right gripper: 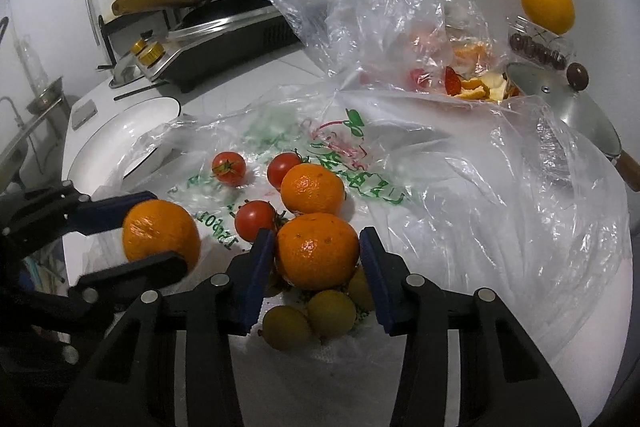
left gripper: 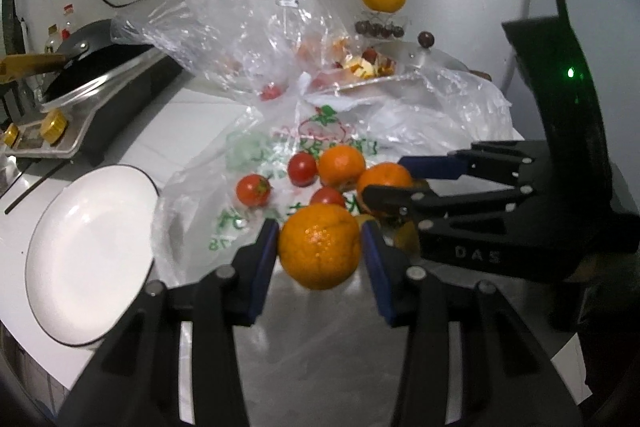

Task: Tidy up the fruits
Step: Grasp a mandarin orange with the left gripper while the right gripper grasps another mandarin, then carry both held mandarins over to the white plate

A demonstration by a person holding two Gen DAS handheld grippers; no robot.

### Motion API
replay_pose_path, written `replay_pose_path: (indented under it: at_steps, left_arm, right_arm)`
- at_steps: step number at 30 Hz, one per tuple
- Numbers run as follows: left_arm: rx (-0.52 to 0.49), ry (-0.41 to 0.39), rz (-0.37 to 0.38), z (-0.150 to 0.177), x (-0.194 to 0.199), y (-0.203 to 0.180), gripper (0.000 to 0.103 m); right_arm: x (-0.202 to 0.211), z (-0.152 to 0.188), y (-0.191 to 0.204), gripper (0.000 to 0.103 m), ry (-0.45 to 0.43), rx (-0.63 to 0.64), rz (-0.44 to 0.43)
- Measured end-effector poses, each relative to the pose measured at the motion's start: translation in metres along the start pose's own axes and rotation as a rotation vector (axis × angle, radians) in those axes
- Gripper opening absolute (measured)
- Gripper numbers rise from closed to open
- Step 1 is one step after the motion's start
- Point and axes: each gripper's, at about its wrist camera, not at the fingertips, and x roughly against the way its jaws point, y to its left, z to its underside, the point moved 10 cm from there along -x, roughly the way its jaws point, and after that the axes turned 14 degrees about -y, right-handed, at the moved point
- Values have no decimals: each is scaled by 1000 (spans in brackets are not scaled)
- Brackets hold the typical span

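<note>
My left gripper (left gripper: 319, 247) is shut on an orange (left gripper: 319, 246) and holds it above the printed plastic bag (left gripper: 256, 155); it also shows in the right wrist view (right gripper: 160, 231). My right gripper (right gripper: 318, 253) is shut on a second orange (right gripper: 318, 251), seen from the left wrist view (left gripper: 384, 183). A third orange (right gripper: 312, 189) and three tomatoes (right gripper: 229, 167) (right gripper: 283, 169) (right gripper: 255, 220) lie on the bag. Small green fruits (right gripper: 286, 327) lie under my right gripper.
A white plate (left gripper: 92, 251) lies left of the bag. A stove with a pan (left gripper: 96, 75) stands at the back left. A crumpled clear bag (left gripper: 256, 19), fruit peels (right gripper: 480, 83), a pot lid (right gripper: 568, 111) and a yellow citrus (right gripper: 547, 5) on a container stand at the back.
</note>
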Motion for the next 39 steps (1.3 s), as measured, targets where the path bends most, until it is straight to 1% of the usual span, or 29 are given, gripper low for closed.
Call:
replay_pose_path:
  at_steps: [14, 22, 30, 39]
  left_arm:
    - [-7, -70, -12, -13, 29, 11, 44]
    - [-2, -108, -23, -20, 46, 23, 44]
    - [4, -148, -48, -26, 67, 44, 44]
    - [24, -176, -85, -25, 88, 76, 44]
  right_arm:
    - [32, -23, 13, 46, -67, 23, 28]
    - [48, -41, 32, 46, -110, 35, 13]
    - [53, -53, 58, 46, -126, 55, -10]
    - [46, -65, 88, 46, -133, 83, -40]
